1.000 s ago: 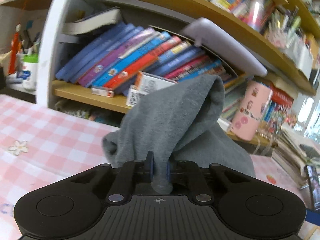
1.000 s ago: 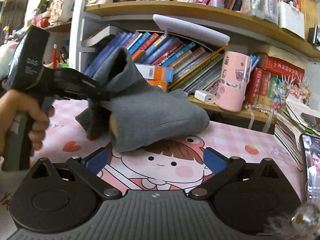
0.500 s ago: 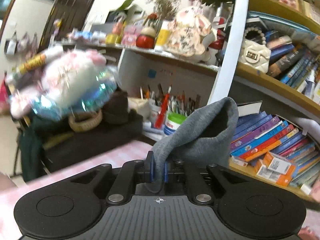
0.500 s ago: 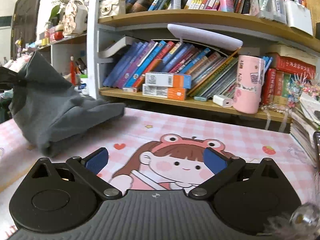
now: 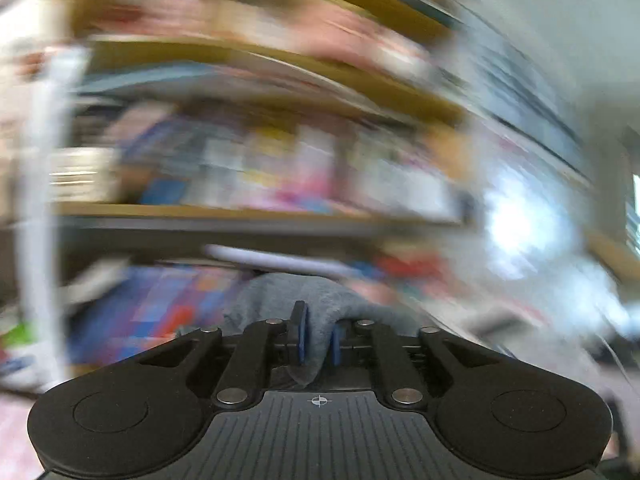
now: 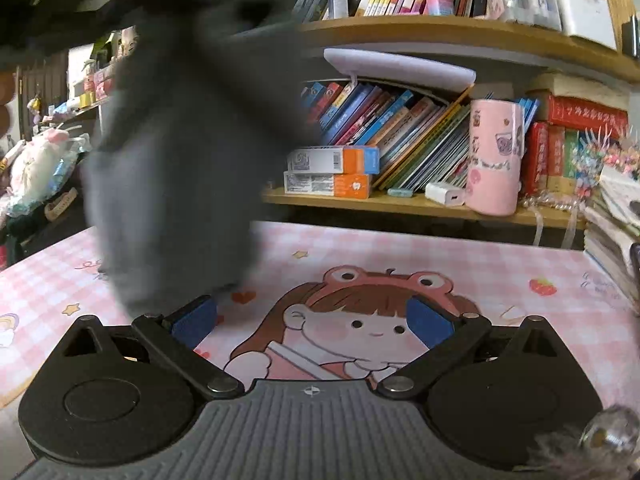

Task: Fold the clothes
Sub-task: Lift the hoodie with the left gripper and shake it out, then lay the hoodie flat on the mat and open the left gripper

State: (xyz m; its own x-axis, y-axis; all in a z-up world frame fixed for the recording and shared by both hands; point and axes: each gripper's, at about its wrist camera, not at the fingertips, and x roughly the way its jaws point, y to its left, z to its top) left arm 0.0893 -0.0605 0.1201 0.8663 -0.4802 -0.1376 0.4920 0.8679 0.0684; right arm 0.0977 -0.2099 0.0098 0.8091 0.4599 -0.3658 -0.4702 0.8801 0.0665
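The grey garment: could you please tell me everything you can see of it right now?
The grey garment looks like soft, plain knit cloth, bunched and motion-blurred. It hangs in the air above the left part of the pink checked table mat; whether its lower edge touches the mat is unclear. A fold lies between the blue pads of the left gripper, whose jaws have just been opening. The right gripper, open, is not touching it.

Left gripper (image 5: pixel 318 340): jaws just opening, narrow gap, grey cloth (image 5: pixel 280 300) between the pads, raised and blurred. Right gripper (image 6: pixel 312 320): jaws spread wide, empty, angled slightly downward.
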